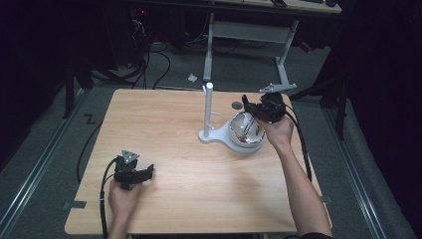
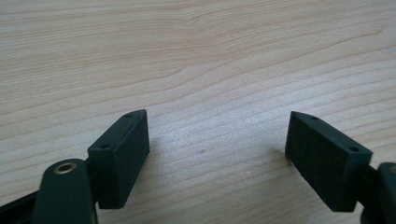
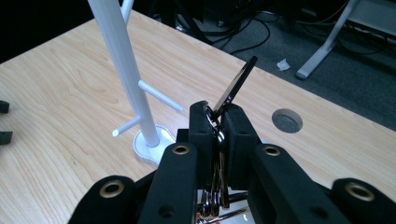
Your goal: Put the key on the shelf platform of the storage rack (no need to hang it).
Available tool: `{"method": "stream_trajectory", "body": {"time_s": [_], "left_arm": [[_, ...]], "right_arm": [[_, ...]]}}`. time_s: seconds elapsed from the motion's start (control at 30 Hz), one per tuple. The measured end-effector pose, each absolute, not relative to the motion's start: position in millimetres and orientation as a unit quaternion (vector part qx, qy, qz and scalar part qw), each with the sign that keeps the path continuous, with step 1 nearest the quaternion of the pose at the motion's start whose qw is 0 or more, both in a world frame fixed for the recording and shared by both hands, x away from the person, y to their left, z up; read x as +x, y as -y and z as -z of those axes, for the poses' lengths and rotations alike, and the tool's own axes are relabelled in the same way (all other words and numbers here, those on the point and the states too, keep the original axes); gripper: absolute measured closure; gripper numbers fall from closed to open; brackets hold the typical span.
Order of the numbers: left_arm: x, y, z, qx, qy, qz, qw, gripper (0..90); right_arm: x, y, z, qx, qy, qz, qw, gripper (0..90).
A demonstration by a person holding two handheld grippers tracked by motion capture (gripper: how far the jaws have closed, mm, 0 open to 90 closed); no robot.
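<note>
Metal utensil handles [image 3: 218, 184] pinched by right hand-held gripper [image 3: 217, 116] (over bowl [image 1: 242, 134]), left hand-held gripper [image 2: 217, 154] spread

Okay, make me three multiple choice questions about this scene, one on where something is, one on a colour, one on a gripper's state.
1. Where is the metal bowl?
A. beside the stand's base
B. at the table's left edge
C. on the floor
2. What colour is the stand?
A. red
B. white
C. black
3. How is the right gripper?
A. wide open
B. lying on the table
C. shut on utensil handles

Answers: 1 A, the bowl touches the base; 2 B, post and pegs are white; 3 C, metal handles sit pinched between its jaws.
</note>
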State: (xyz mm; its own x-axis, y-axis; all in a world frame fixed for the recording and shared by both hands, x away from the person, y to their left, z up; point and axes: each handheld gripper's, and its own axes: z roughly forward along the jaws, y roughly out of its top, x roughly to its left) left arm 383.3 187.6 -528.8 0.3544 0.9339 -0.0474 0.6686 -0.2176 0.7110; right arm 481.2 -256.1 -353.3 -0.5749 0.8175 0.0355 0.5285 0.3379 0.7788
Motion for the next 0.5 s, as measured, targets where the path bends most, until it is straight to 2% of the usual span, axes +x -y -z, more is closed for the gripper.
{"method": "stream_trajectory", "body": {"time_s": [0.5], "left_arm": [[383.2, -187.6, 528.6, 0.755, -0.531, -0.200, 0.329, 22.1]], "right_arm": [[479.5, 259.7, 379.1, 0.432, -0.800, -0.374, 0.181, 83.9]]}}
